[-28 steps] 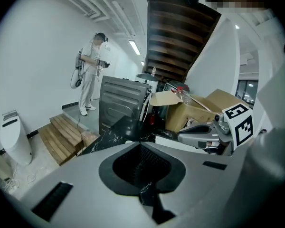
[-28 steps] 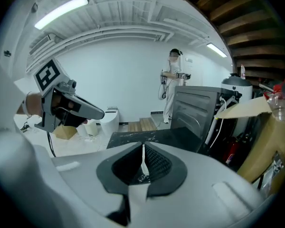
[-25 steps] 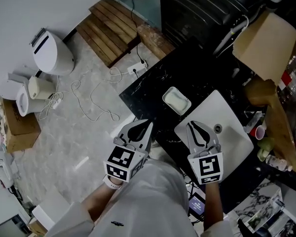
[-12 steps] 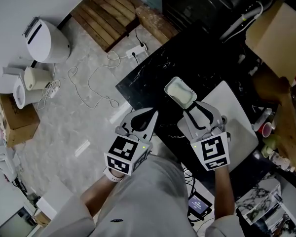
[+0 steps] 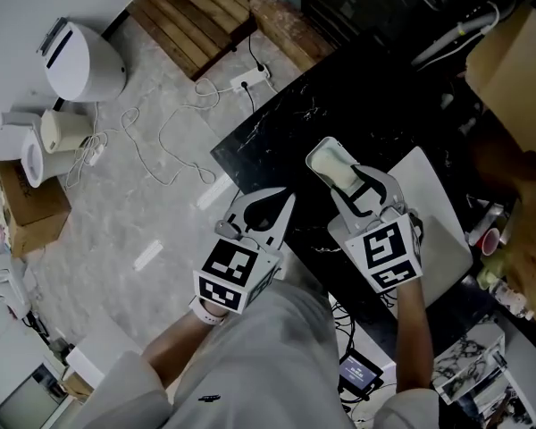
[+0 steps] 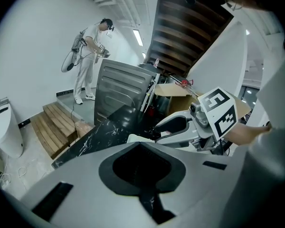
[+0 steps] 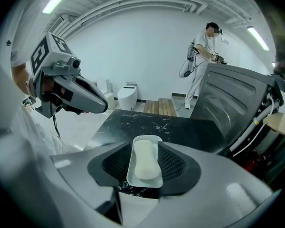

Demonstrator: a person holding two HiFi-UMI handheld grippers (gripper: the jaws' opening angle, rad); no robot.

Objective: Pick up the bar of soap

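Soap point(image 7: 145, 159), a pale oblong bar, lies lengthwise in a shallow white dish point(image 7: 145, 184) that sits on the black marbled tabletop point(image 5: 339, 105) near its edge. The right gripper point(image 5: 350, 184) is reached over that dish, and its jaws are opening with the dish and bar between them; the ribbed pads stand along the dish's two long sides, close to the rim, without a clear squeeze on it. In the head view the dish shows just past the right gripper's tips, beside a white slab point(image 5: 442, 217) that lies on the same tabletop. The left gripper point(image 5: 286, 200) is held off the tabletop's edge, over the pale floor point(image 5: 134, 213), its jaws together at the tips and nothing between them. It points roughly the same way as the right one, the two side by side and apart. A person in white point(image 7: 199, 65) stands at the far end of the room, by a dark slatted unit
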